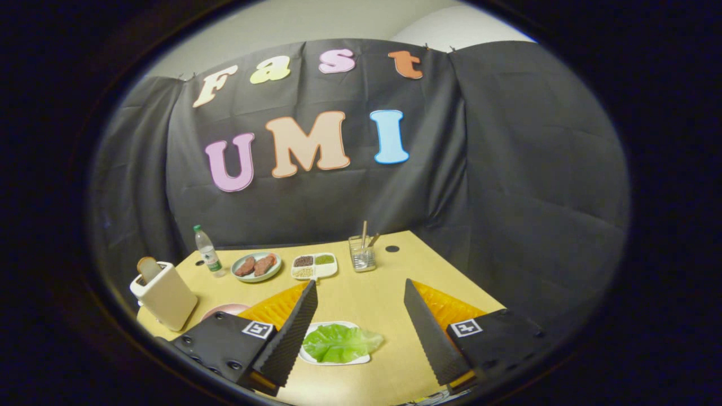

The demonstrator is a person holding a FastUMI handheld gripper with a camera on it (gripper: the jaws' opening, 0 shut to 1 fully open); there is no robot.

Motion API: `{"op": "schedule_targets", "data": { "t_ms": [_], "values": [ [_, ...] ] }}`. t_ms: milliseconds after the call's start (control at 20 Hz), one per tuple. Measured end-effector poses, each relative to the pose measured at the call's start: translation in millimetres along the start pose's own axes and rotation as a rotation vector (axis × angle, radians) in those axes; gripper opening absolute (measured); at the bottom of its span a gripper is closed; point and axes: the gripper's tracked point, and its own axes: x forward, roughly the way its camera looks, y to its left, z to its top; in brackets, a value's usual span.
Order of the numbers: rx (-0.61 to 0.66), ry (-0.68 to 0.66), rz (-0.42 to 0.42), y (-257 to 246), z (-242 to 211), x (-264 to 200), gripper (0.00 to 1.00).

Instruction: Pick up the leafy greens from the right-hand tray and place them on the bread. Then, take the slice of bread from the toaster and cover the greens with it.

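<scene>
Gripper view looks down on a tan wooden table (361,299), with the claw (360,293) released, its two black ribbed fingers (293,332) spread wide and holding nothing. Between them lies the crinkled green lettuce leaf (340,343) on a small white tray (307,354), nearer the left finger. A cream toaster (164,296) holding a bread slice (148,268) stands beyond that finger, leftward.

water bottle (207,250), meat plate (256,266), glass (361,254)

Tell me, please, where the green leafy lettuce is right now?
In the gripper view, the green leafy lettuce lies on a white tray on the tan table, between the open fingers, nearer the left one.
</scene>
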Motion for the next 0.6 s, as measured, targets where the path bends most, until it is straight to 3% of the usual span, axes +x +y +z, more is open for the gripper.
{"op": "schedule_targets", "data": {
  "t_ms": [300, 600],
  "values": [
    [0.011, 0.101, 0.066, 0.5, -31.4, 30.3, 0.97],
    [-0.077, 0.271, 0.143, -9.2, -89.5, 69.4, 0.97]
  ]
}}
